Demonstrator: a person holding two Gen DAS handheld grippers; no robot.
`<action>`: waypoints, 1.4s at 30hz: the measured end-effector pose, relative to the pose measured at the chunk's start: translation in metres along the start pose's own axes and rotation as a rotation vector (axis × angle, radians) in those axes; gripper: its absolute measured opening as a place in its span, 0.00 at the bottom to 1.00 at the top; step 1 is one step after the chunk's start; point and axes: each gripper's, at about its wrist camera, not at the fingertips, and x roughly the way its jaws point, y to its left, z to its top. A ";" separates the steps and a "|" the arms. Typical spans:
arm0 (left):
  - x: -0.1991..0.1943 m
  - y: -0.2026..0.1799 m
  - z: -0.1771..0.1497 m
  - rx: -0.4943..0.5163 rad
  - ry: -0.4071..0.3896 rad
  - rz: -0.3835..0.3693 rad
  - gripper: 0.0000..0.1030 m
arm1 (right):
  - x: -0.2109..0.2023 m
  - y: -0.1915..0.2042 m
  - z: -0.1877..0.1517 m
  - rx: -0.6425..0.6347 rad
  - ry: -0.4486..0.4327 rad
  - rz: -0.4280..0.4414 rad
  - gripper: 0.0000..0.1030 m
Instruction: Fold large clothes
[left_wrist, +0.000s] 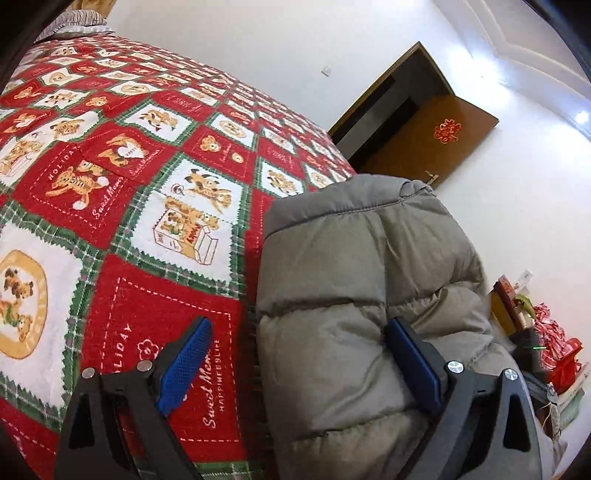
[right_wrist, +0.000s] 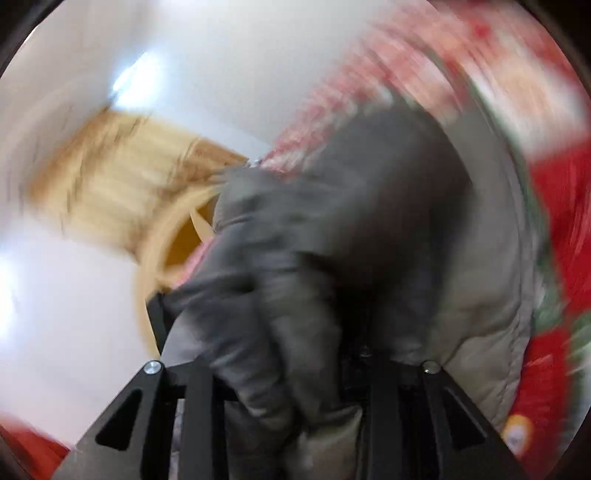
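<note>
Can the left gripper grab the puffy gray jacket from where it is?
Probably yes. The left gripper is open, and the gray jacket already bulges between its blue pads, with nothing in the way.

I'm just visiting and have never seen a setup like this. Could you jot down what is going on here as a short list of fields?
setting: bed covered by a red bear-print quilt, brown door behind
garment: grey puffer jacket lying on the quilt's edge
left tongs: open, one blue pad over the quilt, the other against the jacket
right tongs: jacket fabric bunched between them; picture blurred, pads hidden, looks gripped
clutter: red packages beside the bed
folding stage: cannot tell from these views
</note>
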 end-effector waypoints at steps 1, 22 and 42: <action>0.002 -0.003 0.000 0.013 0.005 0.016 0.93 | 0.000 -0.019 0.001 0.070 -0.001 0.053 0.18; -0.006 -0.027 0.021 0.176 -0.019 0.134 0.93 | -0.081 0.127 0.017 -0.498 -0.179 -0.622 0.85; 0.097 -0.044 0.033 0.224 0.131 0.217 0.99 | -0.001 0.041 0.030 -0.342 -0.160 -0.794 0.34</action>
